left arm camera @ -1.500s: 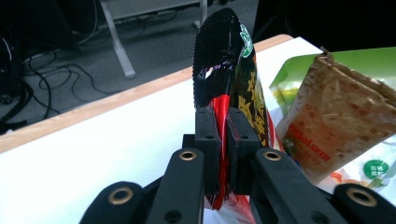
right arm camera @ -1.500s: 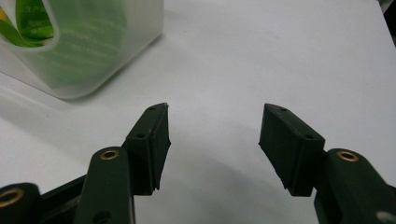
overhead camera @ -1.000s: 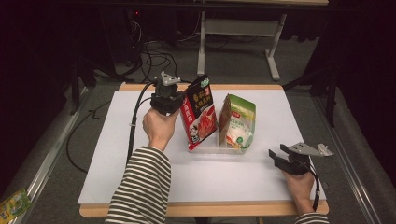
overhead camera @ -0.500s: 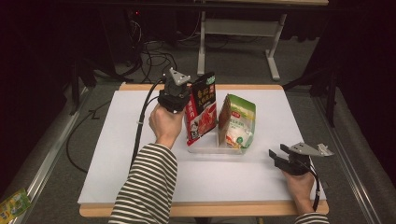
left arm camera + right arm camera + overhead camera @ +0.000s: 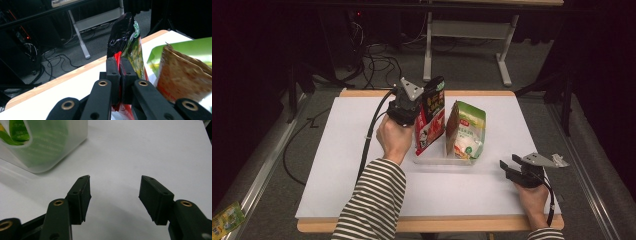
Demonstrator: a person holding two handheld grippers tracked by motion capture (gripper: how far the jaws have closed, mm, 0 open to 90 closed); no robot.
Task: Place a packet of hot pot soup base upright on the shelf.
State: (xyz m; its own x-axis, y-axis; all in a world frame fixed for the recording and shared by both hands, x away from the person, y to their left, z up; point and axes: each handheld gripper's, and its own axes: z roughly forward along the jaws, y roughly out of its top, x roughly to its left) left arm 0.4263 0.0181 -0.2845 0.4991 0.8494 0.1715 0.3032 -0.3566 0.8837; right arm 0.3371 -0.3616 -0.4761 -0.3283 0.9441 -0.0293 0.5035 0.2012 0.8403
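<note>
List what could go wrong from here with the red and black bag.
1. The left gripper pinches only a thin edge of the red and black bag, so the bag might slip or twist.
2. The green bag stands close beside it in the clear tray; a sideways swing may tip it.
3. The right gripper rests open, apart from the tray, so the tray could slide.

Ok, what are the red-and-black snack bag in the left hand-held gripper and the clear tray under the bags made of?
Red-and-black snack bag: looks like thin glossy plastic film, going by its crinkles and bright glints; a foil lining can't be ruled out. The left hand-held gripper is pinching it flat. Clear tray: seems translucent, slightly frosted plastic, since the green bag shows blurred through its wall.
</note>
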